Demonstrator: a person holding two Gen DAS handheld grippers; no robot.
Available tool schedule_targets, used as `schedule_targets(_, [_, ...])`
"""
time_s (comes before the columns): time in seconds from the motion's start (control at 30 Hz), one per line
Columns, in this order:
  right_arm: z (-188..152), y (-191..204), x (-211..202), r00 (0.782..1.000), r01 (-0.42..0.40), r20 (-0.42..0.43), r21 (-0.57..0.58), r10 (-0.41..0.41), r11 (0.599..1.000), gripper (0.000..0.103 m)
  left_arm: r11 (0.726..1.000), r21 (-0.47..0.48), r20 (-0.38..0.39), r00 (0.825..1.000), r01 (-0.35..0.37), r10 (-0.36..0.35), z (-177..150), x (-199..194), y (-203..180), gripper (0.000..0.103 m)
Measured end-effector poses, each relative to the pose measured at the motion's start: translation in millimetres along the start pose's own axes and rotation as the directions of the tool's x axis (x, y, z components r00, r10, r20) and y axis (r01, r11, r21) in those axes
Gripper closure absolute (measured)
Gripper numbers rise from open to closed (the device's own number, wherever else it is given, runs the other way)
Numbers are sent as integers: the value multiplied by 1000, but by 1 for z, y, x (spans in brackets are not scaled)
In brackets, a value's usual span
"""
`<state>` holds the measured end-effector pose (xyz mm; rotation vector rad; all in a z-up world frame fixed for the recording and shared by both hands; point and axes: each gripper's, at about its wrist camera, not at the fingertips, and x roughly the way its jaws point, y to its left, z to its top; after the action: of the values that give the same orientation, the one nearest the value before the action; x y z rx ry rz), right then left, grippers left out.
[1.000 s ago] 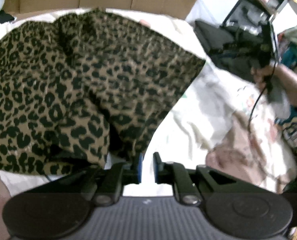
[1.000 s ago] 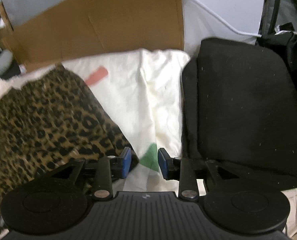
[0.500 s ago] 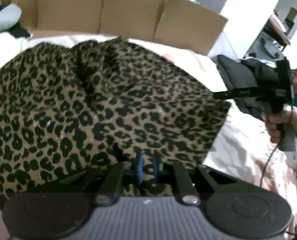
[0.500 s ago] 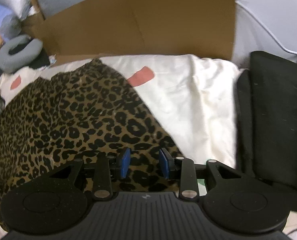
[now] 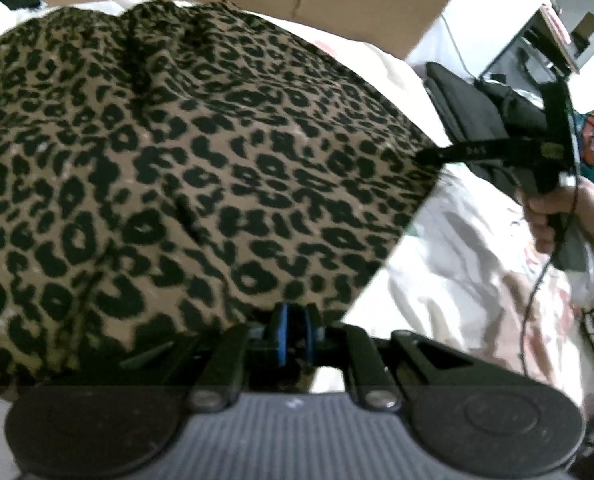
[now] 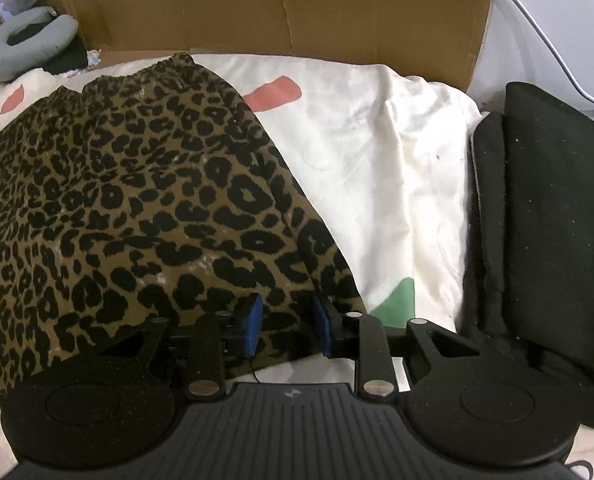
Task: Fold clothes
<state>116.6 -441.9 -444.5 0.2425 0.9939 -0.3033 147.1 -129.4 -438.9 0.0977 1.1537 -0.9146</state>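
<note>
A leopard-print garment (image 5: 201,168) lies spread on a cream sheet (image 6: 381,168); it also shows in the right wrist view (image 6: 137,208). My left gripper (image 5: 293,332) is shut on the garment's near hem. My right gripper (image 6: 287,326) is open, its blue pads either side of the garment's right corner, with cloth between them. In the left wrist view the right gripper (image 5: 425,156) reaches the garment's far right corner, held by a hand (image 5: 569,216).
A cardboard wall (image 6: 281,4) stands behind the sheet. A black cushion (image 6: 549,220) lies to the right. A grey neck pillow (image 6: 25,44) sits at the back left. Crumpled pale clothes (image 5: 497,280) lie at the right in the left wrist view.
My left gripper has closed on the garment's hem. My right gripper has moved left from the bare sheet onto the garment's right corner, still open.
</note>
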Motion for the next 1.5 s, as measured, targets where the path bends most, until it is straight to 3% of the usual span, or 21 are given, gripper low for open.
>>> schedule_targets(0.23, [18, 20, -5, 996, 75, 43, 3, -75, 997, 68, 999, -16, 35, 999, 40, -39, 5, -17, -5, 95])
schedule_targets(0.43, [61, 60, 2, 992, 1, 124, 12, -3, 1000, 67, 998, -51, 87, 996, -30, 35, 17, -48, 19, 93])
schedule_targets(0.6, [103, 129, 12, 983, -60, 160, -171, 88, 983, 65, 984, -131, 142, 981, -118, 136, 23, -73, 53, 89])
schedule_targets(0.83, [141, 230, 6, 969, -138, 133, -410, 209, 901, 57, 957, -204, 179, 953, -207, 245, 19, -108, 92, 87])
schedule_targets(1.03, [141, 282, -3, 964, -198, 61, -486, 259, 851, 55, 933, -245, 221, 922, -262, 317, 18, -140, 126, 85])
schedule_targets(1.23, [118, 297, -6, 972, -217, -38, -518, 231, 828, 55, 920, -251, 241, 901, -302, 361, 12, -173, 152, 84])
schedule_targets(1.43, [103, 293, -18, 978, -204, -74, -477, 193, 855, 55, 907, -274, 256, 885, -321, 390, 1, -199, 176, 80])
schedule_targets(1.5, [102, 289, -25, 978, -206, -72, -411, 194, 888, 55, 903, -285, 260, 881, -322, 396, -3, -204, 182, 79])
